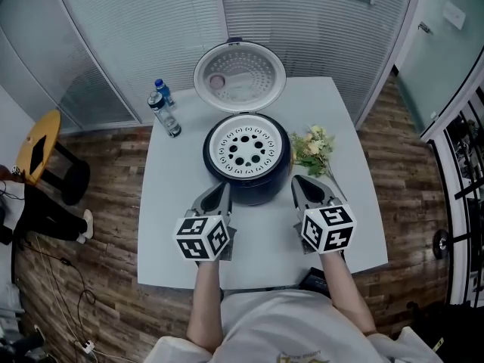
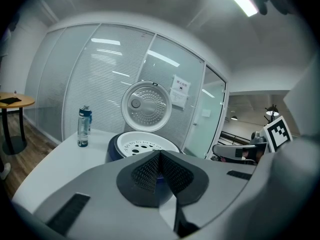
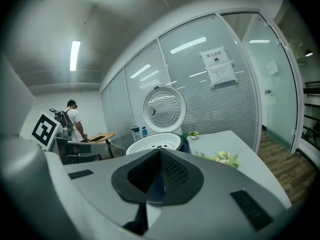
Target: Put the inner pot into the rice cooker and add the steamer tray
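The white steamer tray sits level in the rice cooker mid-tabletop, its lid raised behind; any inner pot beneath is hidden. Just short of its near side, equally close, are the left claw and right claw, each with jaws pressed together on nothing. The head view shows the tray's holes, while the gripper views catch mostly its rim.

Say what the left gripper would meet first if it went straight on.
Probably the rice cooker, its dark side wall just ahead of the shut left gripper; depth is hard to judge.
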{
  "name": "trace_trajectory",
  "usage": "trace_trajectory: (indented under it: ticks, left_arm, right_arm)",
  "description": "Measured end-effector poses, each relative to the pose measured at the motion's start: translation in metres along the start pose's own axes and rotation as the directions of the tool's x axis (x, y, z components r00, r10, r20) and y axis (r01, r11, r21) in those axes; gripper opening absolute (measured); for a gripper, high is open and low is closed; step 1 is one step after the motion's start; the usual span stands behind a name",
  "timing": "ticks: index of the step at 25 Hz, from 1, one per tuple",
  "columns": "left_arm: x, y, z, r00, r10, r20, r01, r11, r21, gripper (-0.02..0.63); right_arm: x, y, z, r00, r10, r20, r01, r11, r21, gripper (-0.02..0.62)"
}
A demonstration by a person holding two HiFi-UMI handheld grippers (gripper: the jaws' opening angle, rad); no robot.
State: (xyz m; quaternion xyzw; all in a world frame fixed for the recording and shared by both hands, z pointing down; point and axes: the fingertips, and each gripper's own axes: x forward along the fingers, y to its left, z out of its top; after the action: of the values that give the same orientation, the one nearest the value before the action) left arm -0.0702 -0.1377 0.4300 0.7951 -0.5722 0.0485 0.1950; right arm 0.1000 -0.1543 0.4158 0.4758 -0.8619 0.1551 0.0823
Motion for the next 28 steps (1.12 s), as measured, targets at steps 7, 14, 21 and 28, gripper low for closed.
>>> trace_trajectory:
  ticks: [7, 14, 21, 28]
  left_arm:
    - [-0.001, -0.0011, -0.0004, 1.0, -0.008, -0.003, 0.008, 1.0, -0.001, 0.009]
    - [-0.003, -0.0018, -0.0009, 1.0, -0.008, -0.003, 0.008, 1.0, -0.006, 0.009]
    - [-0.0046, -0.0023, -0.0028, 1.0, -0.01, -0.004, 0.01, 1.0, -0.016, 0.009]
    - [-0.0032, -0.0016, -0.0013, 1.0, -0.018, -0.002, 0.017, 0.999, -0.027, 0.009]
  right_arm:
    - [-0.0002, 0.0039, 0.0006, 1.0, 0.019, -0.005, -0.019, 1.0, -0.014, 0.017]
    - [-0.0029, 0.004, -0.0008, 1.0, 0.016, -0.009, -0.016, 1.0, -0.021, 0.015]
    - [-0.0052, 0.0031, 0.0006, 1.0, 0.015, -0.001, -0.015, 1.0, -0.018, 0.015]
    - [-0.0047, 0.0004, 0.0018, 1.0, 0.009, 0.001, -0.009, 1.0, -0.017, 0.015]
